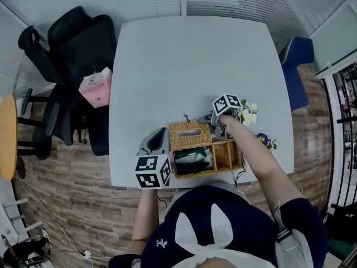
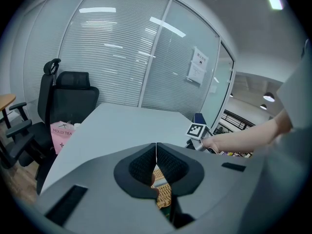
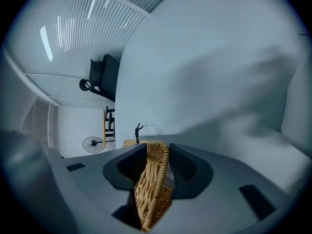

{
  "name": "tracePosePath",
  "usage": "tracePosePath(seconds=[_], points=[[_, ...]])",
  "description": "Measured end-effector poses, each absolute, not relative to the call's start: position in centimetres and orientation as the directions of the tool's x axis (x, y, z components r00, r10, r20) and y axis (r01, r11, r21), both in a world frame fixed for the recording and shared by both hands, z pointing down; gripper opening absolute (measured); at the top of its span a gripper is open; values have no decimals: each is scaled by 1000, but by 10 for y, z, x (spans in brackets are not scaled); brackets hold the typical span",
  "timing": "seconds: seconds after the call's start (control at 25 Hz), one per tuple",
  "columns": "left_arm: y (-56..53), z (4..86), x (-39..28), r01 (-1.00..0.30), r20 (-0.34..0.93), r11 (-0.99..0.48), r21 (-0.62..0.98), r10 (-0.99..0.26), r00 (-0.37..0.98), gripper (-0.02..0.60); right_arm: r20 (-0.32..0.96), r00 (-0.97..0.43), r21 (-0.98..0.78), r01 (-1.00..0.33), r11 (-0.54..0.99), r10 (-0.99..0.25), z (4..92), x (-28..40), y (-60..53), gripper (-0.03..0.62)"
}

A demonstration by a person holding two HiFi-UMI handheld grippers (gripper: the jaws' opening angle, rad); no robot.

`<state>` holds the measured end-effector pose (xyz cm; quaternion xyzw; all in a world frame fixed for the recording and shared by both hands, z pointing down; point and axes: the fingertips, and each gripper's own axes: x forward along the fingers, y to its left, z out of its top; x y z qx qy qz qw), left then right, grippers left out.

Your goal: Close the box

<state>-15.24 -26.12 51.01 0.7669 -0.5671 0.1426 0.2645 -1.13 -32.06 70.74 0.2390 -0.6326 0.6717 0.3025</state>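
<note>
Left gripper (image 1: 160, 134) sits at the near edge of the table (image 1: 195, 60), left of our body, its marker cube (image 1: 153, 172) nearest us. Left forearm (image 1: 146, 216) runs straight out from the torso. In the left gripper view its jaws (image 2: 156, 147) meet at the tips, with nothing clamped.

Right arm reaches forward and slightly inward. Right forearm (image 1: 256, 155) is bare and extended, and the right hand (image 1: 226, 119) wraps the handle under its marker cube (image 1: 227, 104). Right gripper (image 1: 211, 120) points leftward. In the right gripper view its jaws (image 3: 157, 150) stand partly apart and close on the edge of the wicker lid (image 3: 153, 189), which fills the gap between the pads.
</note>
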Motion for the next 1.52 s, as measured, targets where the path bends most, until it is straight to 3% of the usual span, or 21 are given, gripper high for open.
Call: tracePosePath(seconds=[1.52], points=[[-242, 502, -153, -954, 505, -200, 226, -813, 290, 23, 699, -715, -712, -698, 80, -14, 669, -12, -335, 135]])
